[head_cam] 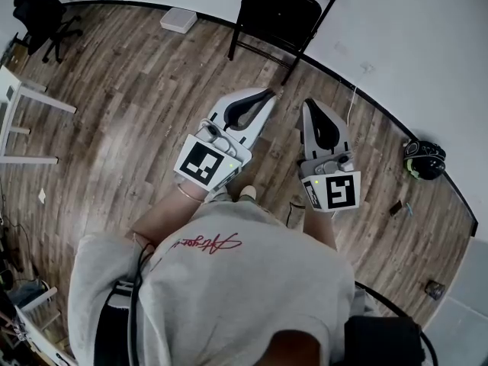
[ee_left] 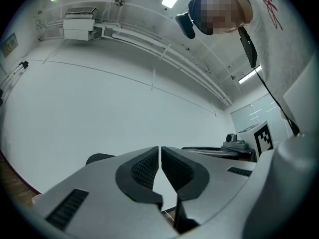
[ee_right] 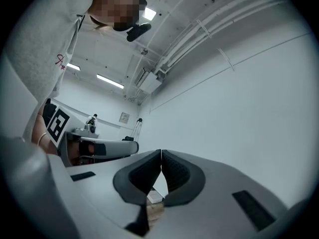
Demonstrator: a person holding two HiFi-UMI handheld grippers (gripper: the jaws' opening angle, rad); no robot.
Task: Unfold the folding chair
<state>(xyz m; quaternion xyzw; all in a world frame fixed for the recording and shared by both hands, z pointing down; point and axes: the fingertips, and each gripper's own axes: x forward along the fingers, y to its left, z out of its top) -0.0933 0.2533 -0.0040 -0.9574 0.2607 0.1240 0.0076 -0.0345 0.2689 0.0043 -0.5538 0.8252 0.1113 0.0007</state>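
Observation:
A black folding chair point(head_cam: 280, 12) stands on the wood floor against the white wall, at the top of the head view; I cannot tell how far it is folded. Both grippers are held side by side in front of the person's chest, pointing towards the chair and well short of it. The left gripper point(head_cam: 268, 94) is shut with nothing between its dark pads point(ee_left: 144, 167). The right gripper point(head_cam: 309, 105) is shut and empty too, its pads point(ee_right: 177, 172) meeting at the tip. A dark rounded edge point(ee_left: 99, 158) low in the left gripper view may be the chair's top.
A white box point(head_cam: 178, 21) lies on the floor left of the chair. A black office chair point(head_cam: 42, 12) stands at the far left, a white frame point(head_cam: 23, 120) below it. At the right wall lie a black and green object point(head_cam: 423, 158) and a thin cable point(head_cam: 352, 101).

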